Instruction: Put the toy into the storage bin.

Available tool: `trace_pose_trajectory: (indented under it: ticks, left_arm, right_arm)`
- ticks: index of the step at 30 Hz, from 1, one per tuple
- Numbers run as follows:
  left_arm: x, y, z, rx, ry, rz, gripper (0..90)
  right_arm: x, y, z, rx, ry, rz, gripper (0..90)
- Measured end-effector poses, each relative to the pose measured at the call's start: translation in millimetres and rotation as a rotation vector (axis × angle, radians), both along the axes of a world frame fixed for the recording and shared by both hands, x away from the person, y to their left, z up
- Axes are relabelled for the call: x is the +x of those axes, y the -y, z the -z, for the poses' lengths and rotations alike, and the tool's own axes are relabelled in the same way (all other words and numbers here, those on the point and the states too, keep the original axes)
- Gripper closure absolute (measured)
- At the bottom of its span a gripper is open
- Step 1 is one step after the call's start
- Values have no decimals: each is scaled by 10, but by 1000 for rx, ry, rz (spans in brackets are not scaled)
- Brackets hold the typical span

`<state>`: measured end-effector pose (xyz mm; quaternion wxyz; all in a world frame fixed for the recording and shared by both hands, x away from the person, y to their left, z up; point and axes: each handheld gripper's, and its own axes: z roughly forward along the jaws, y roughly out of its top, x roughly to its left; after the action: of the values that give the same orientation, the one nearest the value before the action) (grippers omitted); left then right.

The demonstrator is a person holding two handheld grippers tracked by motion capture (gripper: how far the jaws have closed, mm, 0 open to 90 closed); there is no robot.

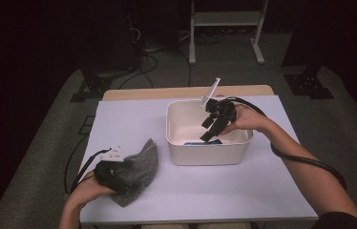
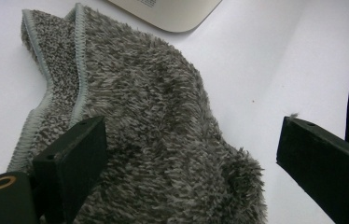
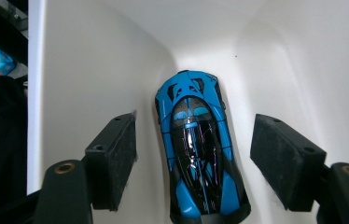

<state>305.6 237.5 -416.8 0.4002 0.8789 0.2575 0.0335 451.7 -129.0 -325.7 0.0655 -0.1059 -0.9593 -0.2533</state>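
Inside the white bin (image 1: 208,153) a hard, glossy, slippery toy car (image 3: 198,149) is straddled across its flanks by the right gripper (image 3: 193,158), fingers open; the left gripper (image 2: 189,154), fingers open, is held over the soft cloth (image 2: 154,121)

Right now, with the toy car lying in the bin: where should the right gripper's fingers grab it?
Grip the toy car across its mid-body flanks, coming straight down from above. It lies flat on the bin floor near one wall, and the open right gripper already straddles its narrow width.

Lighting: overhead, falling on the white bench (image 1: 262,186); dark surroundings. High view soft and slightly blurred. Claw views sharper. Glare streaks on the toy car (image 3: 198,154) roof. Soft shadow beneath the cloth (image 2: 163,140).
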Motion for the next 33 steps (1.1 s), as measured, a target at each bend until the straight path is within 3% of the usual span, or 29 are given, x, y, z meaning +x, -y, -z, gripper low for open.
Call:
trace_pose_trajectory:
  ticks: [15, 33]
  left_arm:
    - [-1, 4, -1, -1, 3, 4, 83]
    - [-6, 14, 16, -3, -3, 0, 83]
  right_arm:
    - [-138, 226, -347, 43, 51, 43, 297]
    - [-332, 544, -584, 75, 91, 97, 291]
